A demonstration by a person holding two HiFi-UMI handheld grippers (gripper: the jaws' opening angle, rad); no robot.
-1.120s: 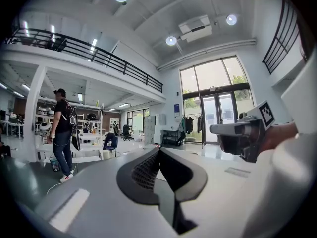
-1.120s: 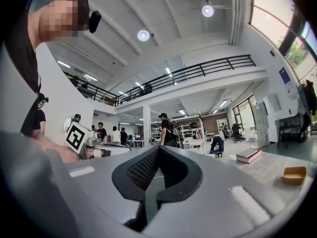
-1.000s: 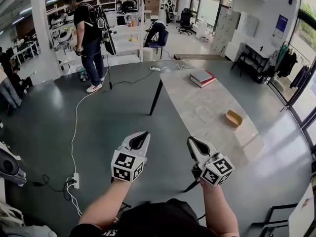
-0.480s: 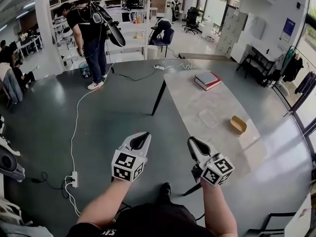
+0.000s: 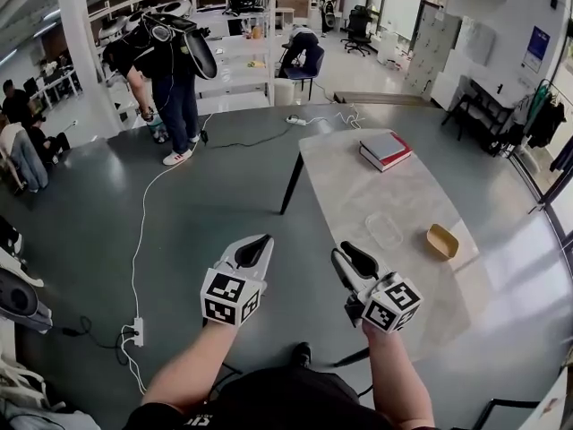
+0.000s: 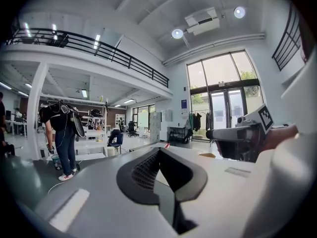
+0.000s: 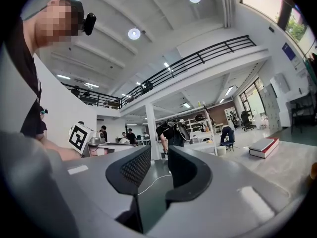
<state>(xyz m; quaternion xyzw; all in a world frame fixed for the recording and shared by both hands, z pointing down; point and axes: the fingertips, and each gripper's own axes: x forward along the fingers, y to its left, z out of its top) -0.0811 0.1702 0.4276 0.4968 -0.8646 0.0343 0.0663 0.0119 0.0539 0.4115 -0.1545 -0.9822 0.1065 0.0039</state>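
Note:
Both grippers hang in the air in front of the person's body, above a dark grey floor, with nothing in either. My left gripper [image 5: 257,247] [image 6: 158,150] has its jaws meeting at the tips, so it is shut. My right gripper [image 5: 344,256] [image 7: 159,151] shows a narrow gap between its jaws, so it is open. It sits just left of the near end of a long grey table [image 5: 345,182]. From the left gripper view the right gripper [image 6: 237,136] appears at the right. The left gripper's marker cube [image 7: 81,137] appears at the left of the right gripper view.
On the table lie stacked books [image 5: 386,149] [image 7: 262,147], a clear tray [image 5: 383,229] and a yellow bowl [image 5: 442,240]. A person with a backpack [image 5: 166,70] [image 6: 62,133] stands far left by shelves. A white cable [image 5: 148,209] runs to a power strip [image 5: 137,330].
The right gripper's jaws have parted from shut to a narrow gap. The view has advanced toward the table. The standing person has bent forward.

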